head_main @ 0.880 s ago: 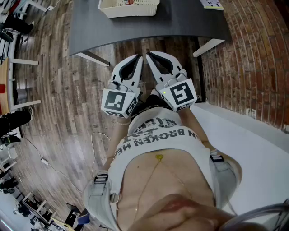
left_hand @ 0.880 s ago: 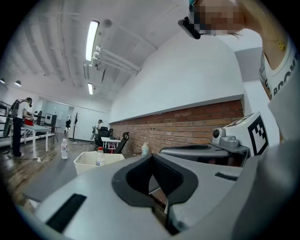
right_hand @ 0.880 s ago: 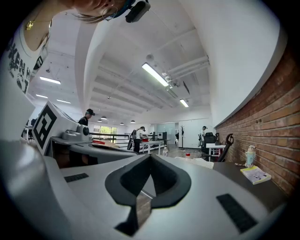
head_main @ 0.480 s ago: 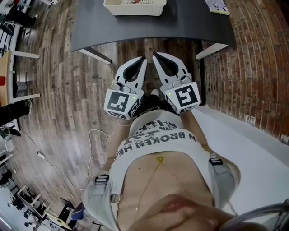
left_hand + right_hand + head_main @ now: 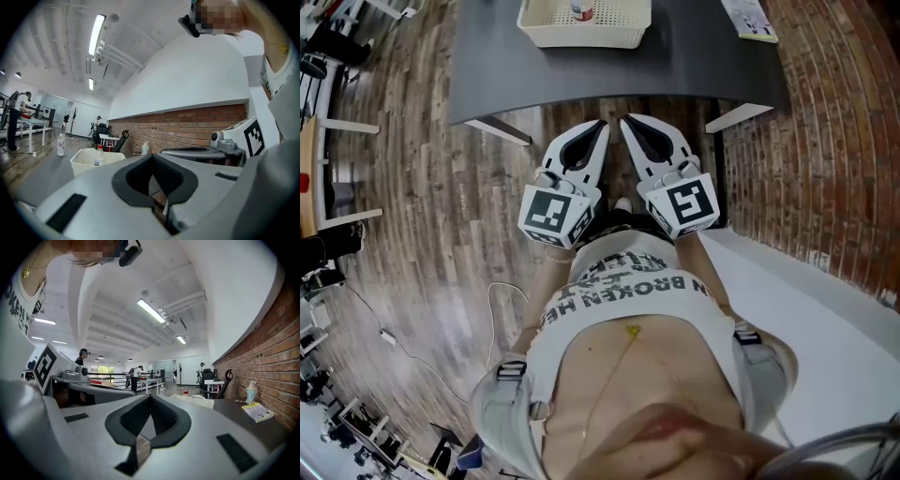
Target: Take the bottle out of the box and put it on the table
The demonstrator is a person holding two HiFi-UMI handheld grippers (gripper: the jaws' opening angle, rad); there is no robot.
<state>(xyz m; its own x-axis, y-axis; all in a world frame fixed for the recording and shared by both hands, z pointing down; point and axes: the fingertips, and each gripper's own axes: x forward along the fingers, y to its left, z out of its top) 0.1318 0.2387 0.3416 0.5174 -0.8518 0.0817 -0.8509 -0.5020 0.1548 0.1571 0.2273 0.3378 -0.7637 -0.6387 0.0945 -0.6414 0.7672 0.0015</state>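
Note:
A clear bottle with a red cap (image 5: 581, 9) (image 5: 99, 156) stands inside the white basket (image 5: 609, 33) (image 5: 84, 161) on the dark grey table (image 5: 694, 56). Both grippers are held level, side by side, close to the person's body and short of the table's near edge. My left gripper (image 5: 601, 126) (image 5: 151, 158) is shut with nothing in it. My right gripper (image 5: 626, 121) (image 5: 150, 398) is also shut and empty. In the right gripper view the basket (image 5: 194, 401) shows ahead, with the red cap (image 5: 185, 392) just above its rim.
A second clear bottle (image 5: 60, 145) (image 5: 162, 390) stands on the table left of the basket. A booklet (image 5: 748, 17) (image 5: 257, 412) and a small figurine (image 5: 251, 392) (image 5: 145, 148) lie at the table's right end, near the brick wall (image 5: 825, 141). Wooden floor (image 5: 441, 206) lies below.
The table and basket have come closer and lower in the head view, and the bottle's cap now shows. Both grippers have moved forward together towards the table edge, still shut.

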